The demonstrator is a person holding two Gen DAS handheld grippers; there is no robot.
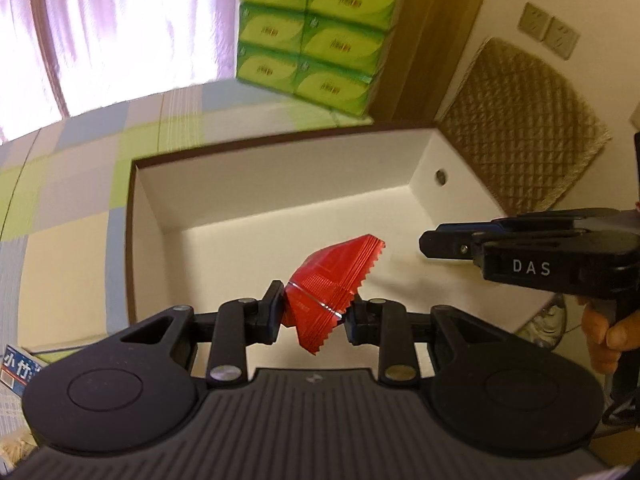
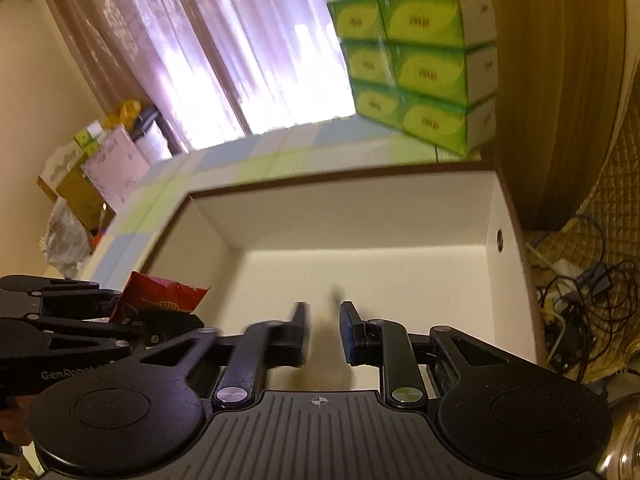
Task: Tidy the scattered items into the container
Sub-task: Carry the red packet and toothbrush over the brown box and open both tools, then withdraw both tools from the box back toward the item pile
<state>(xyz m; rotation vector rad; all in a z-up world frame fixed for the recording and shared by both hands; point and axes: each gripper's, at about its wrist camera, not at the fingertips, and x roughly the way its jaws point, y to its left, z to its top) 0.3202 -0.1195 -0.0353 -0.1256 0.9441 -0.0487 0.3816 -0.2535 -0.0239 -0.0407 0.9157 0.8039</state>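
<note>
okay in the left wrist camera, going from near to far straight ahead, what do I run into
left gripper clamped on the red packet → white floor of the open box → the box's far wall → checked table surface → stack of green tissue boxes

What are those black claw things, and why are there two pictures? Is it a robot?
No robot here: a person holds a grabbing tool in each hand. Each tool has a camera looking along its fingers, so you get one picture per tool. In the left picture, the left tongs pinch a red packet above a big white box, and the right tongs poke in from the side. In the right picture, the right tongs are slightly open and hold nothing. The box stands on a checked cloth, with green tissue packs behind it.
</note>
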